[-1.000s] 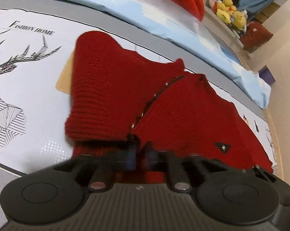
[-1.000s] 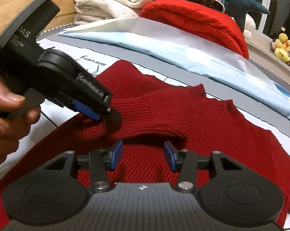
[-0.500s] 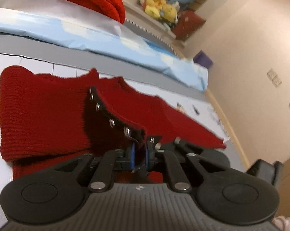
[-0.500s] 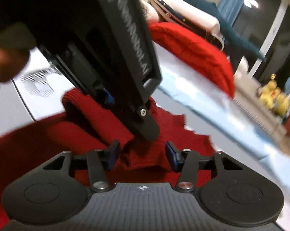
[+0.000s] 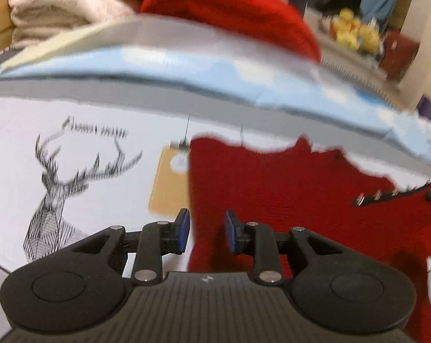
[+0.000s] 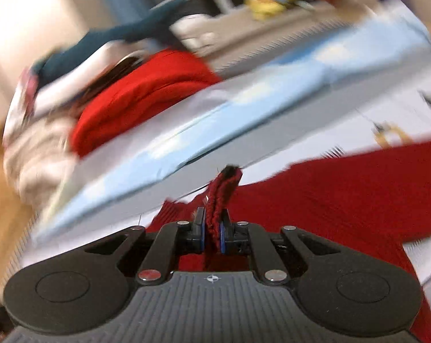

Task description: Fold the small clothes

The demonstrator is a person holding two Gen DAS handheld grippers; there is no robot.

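The left tongs (image 5: pixel 206 231) had let go and stood open over the cardigan's (image 5: pixel 272 191) edge; the right tongs (image 6: pixel 212 233) now pinched its studded placket, lifted off the bed (image 5: pixel 106 171): a handover for folding.

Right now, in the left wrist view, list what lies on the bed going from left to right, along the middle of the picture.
Deer drawing → tan card → red sweater → row of metal buttons.
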